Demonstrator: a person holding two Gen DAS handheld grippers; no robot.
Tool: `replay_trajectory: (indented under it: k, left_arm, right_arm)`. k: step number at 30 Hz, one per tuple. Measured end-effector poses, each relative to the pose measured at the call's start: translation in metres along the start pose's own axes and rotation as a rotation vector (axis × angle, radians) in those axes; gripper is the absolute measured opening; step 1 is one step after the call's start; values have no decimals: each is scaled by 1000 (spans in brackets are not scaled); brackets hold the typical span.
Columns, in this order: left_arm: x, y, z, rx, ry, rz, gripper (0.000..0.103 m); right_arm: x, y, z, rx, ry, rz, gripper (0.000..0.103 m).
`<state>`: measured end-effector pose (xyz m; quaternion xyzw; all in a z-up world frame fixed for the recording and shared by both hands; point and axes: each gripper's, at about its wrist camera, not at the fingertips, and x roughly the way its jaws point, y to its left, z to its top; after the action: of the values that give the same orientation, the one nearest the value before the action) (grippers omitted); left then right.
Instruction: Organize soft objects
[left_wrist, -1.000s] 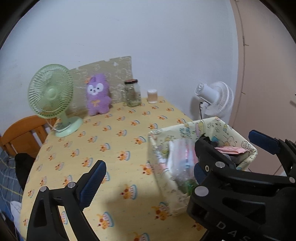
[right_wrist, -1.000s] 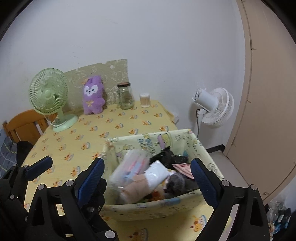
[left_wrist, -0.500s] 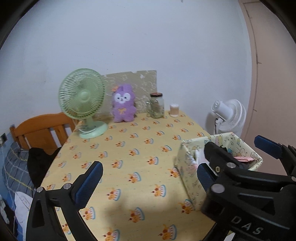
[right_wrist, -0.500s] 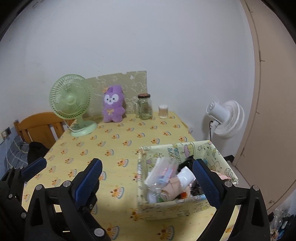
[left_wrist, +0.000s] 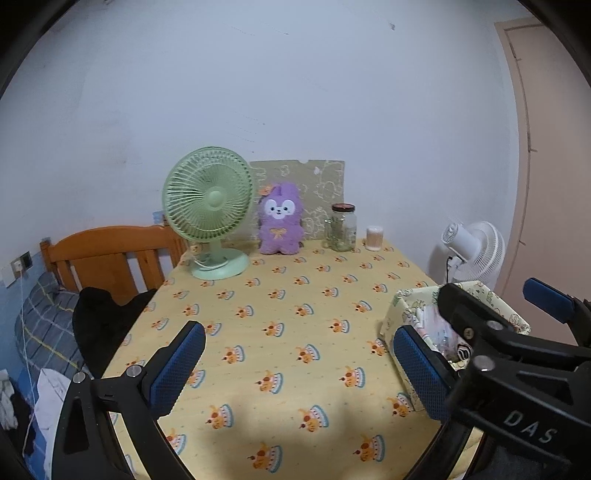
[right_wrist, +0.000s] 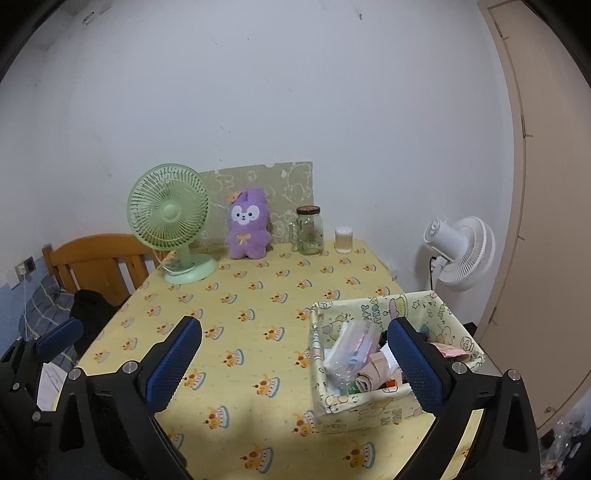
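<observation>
A yellow patterned fabric basket (right_wrist: 373, 408) stands at the table's front right, holding a clear plastic packet (right_wrist: 351, 352), a beige folded cloth (right_wrist: 375, 374) and other soft items. It also shows in the left wrist view (left_wrist: 400, 317). A purple plush toy (right_wrist: 248, 225) sits upright at the table's far edge, also in the left wrist view (left_wrist: 280, 221). My left gripper (left_wrist: 301, 373) is open and empty above the front of the table. My right gripper (right_wrist: 295, 363) is open and empty, its right finger over the basket.
A green desk fan (right_wrist: 168, 225), a glass jar (right_wrist: 309, 230) and a small cup (right_wrist: 343, 240) stand along the far edge. A white floor fan (right_wrist: 460, 251) is right of the table, a wooden chair (right_wrist: 96, 264) with dark cloth left.
Both grippers have pulled back and risen from the basket. The whole table now shows and the basket looks smaller. Both stay open.
</observation>
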<state>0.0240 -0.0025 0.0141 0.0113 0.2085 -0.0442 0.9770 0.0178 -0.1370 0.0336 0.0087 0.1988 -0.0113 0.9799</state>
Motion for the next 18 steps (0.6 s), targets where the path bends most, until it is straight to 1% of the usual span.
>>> replay_trajectory:
  k: [3,9,13,18]
  left_arm:
    - [-3,4,1,-15,-2,28,103]
    - [-13,11,0,-43,-19,51,103]
    - [-17,14,1,-61,-25,47,103]
    - [-19,15,0,-76,-26,68,103]
  right_arm:
    - [-6,2,-1,10,-10,11,102]
    - [-17,4,2,-11,-31,18,102]
    - [-23,1,3,-6,-39,30,102]
    - [-24,-5,3,10,-47,39,103]
